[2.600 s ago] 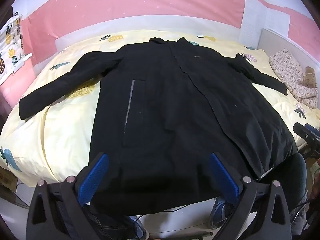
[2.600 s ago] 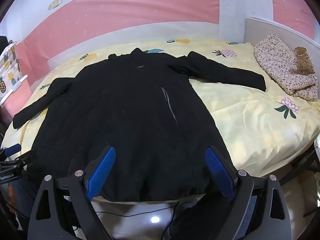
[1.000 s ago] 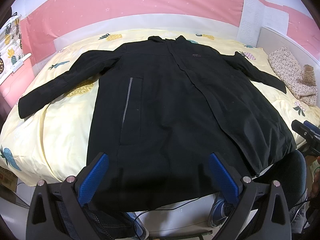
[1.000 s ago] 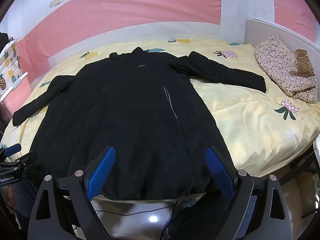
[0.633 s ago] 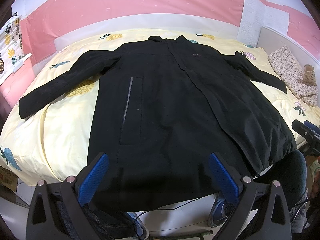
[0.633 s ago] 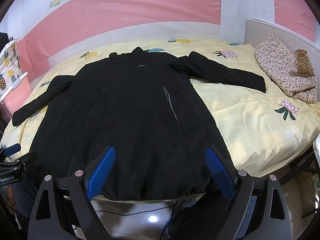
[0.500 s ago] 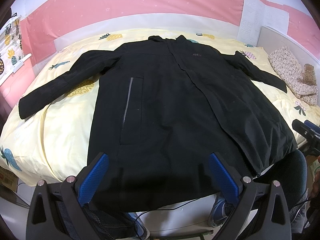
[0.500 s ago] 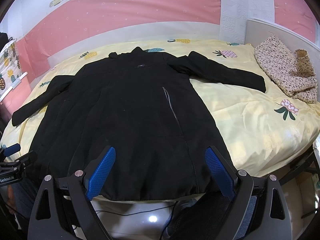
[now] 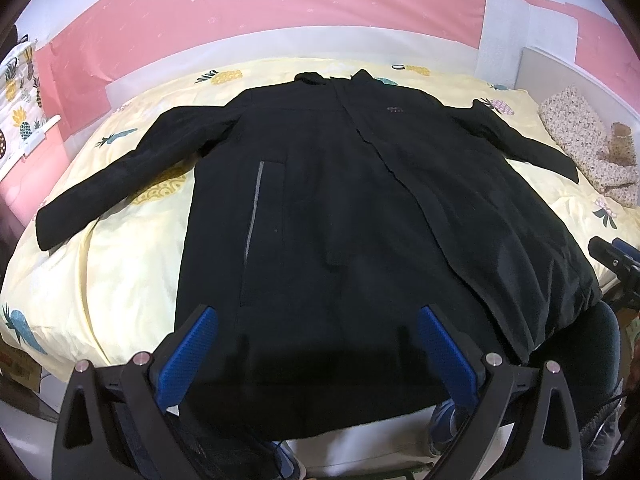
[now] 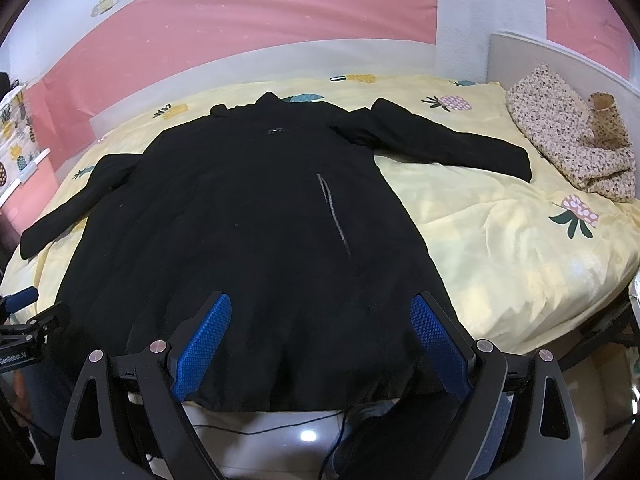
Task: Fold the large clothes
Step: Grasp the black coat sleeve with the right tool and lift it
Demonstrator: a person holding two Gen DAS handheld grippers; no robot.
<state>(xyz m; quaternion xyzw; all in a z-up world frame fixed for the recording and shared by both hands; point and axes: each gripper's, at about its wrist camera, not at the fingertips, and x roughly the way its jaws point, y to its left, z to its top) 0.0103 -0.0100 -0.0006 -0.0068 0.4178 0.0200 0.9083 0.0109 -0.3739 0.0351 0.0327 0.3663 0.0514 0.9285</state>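
Note:
A long black coat [image 9: 340, 216] lies flat and face up on the bed, collar far, hem hanging over the near edge, both sleeves spread out. It also shows in the right wrist view [image 10: 248, 216]. My left gripper [image 9: 316, 344] is open and empty, hovering over the hem on the left half. My right gripper [image 10: 320, 336] is open and empty, over the hem on the right half. The left sleeve [image 9: 116, 176] points left; the right sleeve [image 10: 444, 140] points right.
The bed has a yellow pineapple-print sheet [image 10: 512, 240]. A floral pillow or bundle [image 10: 572, 148] lies at the bed's far right by a white headboard [image 10: 560, 60]. A pink wall [image 9: 260, 8] runs behind. The floor and cables [image 10: 304, 432] lie below the hem.
Almost nothing has changed. Both grippers stay open over the hem, with only a slight shift of view.

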